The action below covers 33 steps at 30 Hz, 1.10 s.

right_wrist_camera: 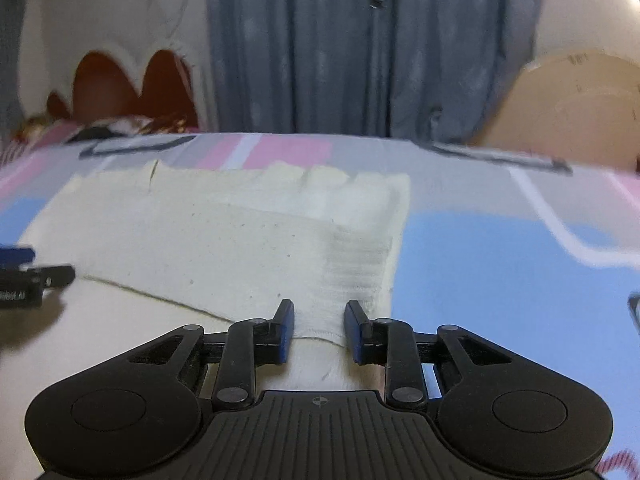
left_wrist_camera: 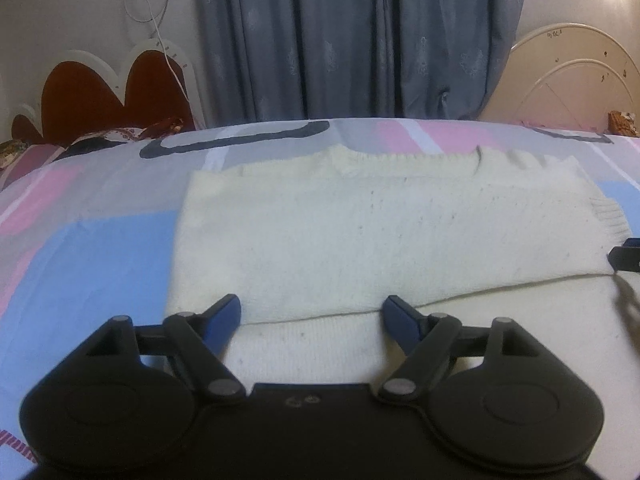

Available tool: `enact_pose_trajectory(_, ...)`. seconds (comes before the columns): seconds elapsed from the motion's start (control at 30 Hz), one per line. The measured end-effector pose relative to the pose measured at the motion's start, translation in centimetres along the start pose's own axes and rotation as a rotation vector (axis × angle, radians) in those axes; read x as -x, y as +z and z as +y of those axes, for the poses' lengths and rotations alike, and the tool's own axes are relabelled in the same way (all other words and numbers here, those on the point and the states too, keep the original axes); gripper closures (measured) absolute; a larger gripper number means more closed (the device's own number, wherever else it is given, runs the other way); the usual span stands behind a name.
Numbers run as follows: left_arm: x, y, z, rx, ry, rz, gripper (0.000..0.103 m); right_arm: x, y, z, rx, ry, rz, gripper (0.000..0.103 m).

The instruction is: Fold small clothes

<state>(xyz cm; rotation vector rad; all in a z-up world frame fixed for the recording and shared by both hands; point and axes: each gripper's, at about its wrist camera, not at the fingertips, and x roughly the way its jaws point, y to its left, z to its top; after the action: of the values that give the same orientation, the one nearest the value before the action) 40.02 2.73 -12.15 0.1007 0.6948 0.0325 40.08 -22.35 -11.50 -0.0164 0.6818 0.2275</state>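
Note:
A cream knitted sweater [left_wrist_camera: 360, 232] lies folded on the bed, with one layer doubled over the part nearest me. My left gripper [left_wrist_camera: 312, 302] hovers open over the near fold edge, which runs between its blue fingertips without touching them. In the right wrist view the sweater [right_wrist_camera: 220, 248] ends in a ribbed cuff [right_wrist_camera: 356, 272]. My right gripper [right_wrist_camera: 319, 305] stands partly open astride that cuff's near edge, and its pads do not visibly press the cloth. Each gripper's finger shows at the edge of the other's view: the right finger [left_wrist_camera: 626, 258] and the left finger [right_wrist_camera: 56, 273].
The bedsheet [left_wrist_camera: 100, 248] has pink, blue and grey patches. A red-brown scalloped headboard [left_wrist_camera: 88, 92] and patterned pillows [left_wrist_camera: 120, 134] stand at the far left. Grey curtains [left_wrist_camera: 340, 40] hang behind, and a cream round panel [left_wrist_camera: 572, 80] leans at the far right.

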Motion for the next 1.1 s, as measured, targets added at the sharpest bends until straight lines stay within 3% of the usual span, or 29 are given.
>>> enact_pose_trajectory(0.17,0.5,0.1,-0.3,-0.007,0.006,0.006,0.030,-0.2,-0.6,-0.2,0.036,0.011,-0.008,0.073)
enact_pose_trajectory(0.23,0.9,0.2,-0.4,-0.003,-0.003,0.009,0.031,0.0,-0.4,0.4,0.074,0.002,0.011,0.064)
enact_pose_trajectory(0.3,1.7,0.1,-0.6,-0.001,-0.011,0.002,0.031,0.9,-0.1,0.7,0.071,0.013,0.005,0.061)
enact_pose_trajectory(0.47,4.6,-0.9,-1.0,-0.026,-0.039,-0.022,0.025,3.7,-0.3,0.7,0.023,0.039,-0.018,0.061)
enact_pose_trajectory(0.67,7.2,-2.4,-0.9,-0.043,-0.050,-0.006,0.025,7.8,-1.0,1.9,0.001,0.049,-0.052,0.061)
enact_pose_trajectory(0.8,8.2,-2.5,-0.7,-0.068,-0.039,-0.039,0.025,9.0,-1.2,2.7,0.000,0.031,-0.074,0.061)
enact_pose_trajectory(0.97,5.7,-0.8,-0.2,-0.034,-0.052,-0.104,0.025,7.1,-1.3,3.3,-0.005,0.015,-0.121,0.067)
enact_pose_trajectory(1.1,2.5,1.7,-1.9,-0.075,-0.053,-0.162,0.025,2.4,0.1,4.3,0.022,0.040,-0.133,0.067)
